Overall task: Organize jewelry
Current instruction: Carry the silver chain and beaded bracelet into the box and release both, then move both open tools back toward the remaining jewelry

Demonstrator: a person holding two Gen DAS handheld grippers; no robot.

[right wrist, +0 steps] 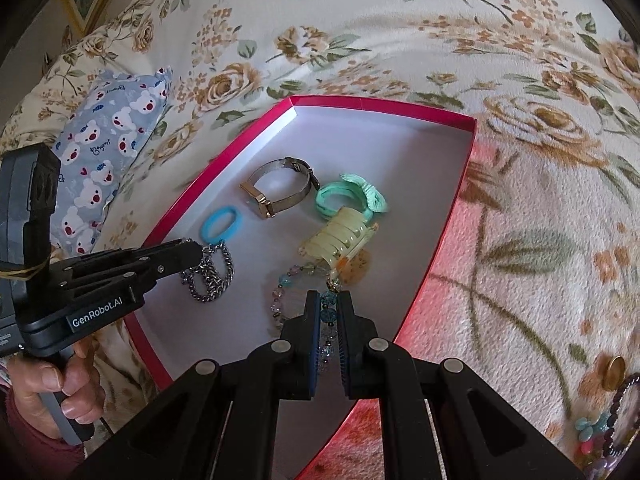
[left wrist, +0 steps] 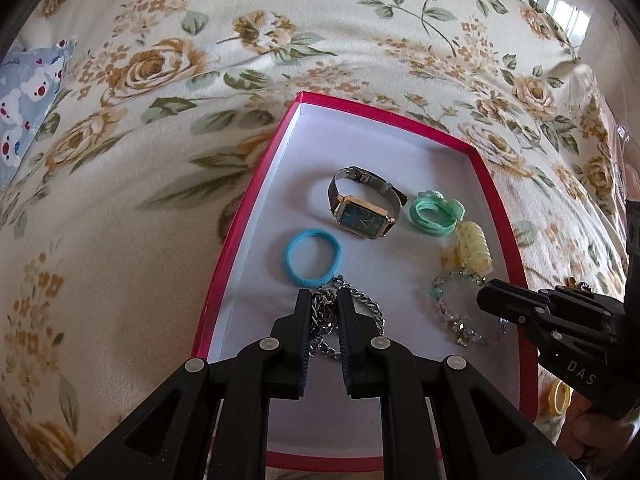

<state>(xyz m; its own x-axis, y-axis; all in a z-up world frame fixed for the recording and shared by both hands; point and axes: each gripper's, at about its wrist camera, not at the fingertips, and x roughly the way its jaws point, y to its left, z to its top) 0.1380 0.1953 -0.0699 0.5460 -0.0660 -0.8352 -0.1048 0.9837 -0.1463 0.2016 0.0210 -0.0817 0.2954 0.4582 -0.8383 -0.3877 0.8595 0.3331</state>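
Note:
A red-rimmed box (left wrist: 256, 184) with a white inside lies on a floral bedspread; it also shows in the right wrist view (right wrist: 384, 102). In it lie a watch (left wrist: 362, 210), a blue hair tie (left wrist: 312, 255), a green hair tie (left wrist: 434, 213) and a yellow hair claw (left wrist: 474, 250). My left gripper (left wrist: 325, 300) is shut on a silver chain (left wrist: 362, 306) that rests on the box floor. My right gripper (right wrist: 329, 300) is shut on a beaded bracelet (right wrist: 282, 294), also low in the box.
A blue bear-print pillow (right wrist: 104, 144) lies left of the box. Loose jewelry (right wrist: 612, 420) and a gold round piece (right wrist: 614, 372) lie on the bedspread at the right. A yellow ring-shaped item (left wrist: 558, 398) lies beside the box's near right corner.

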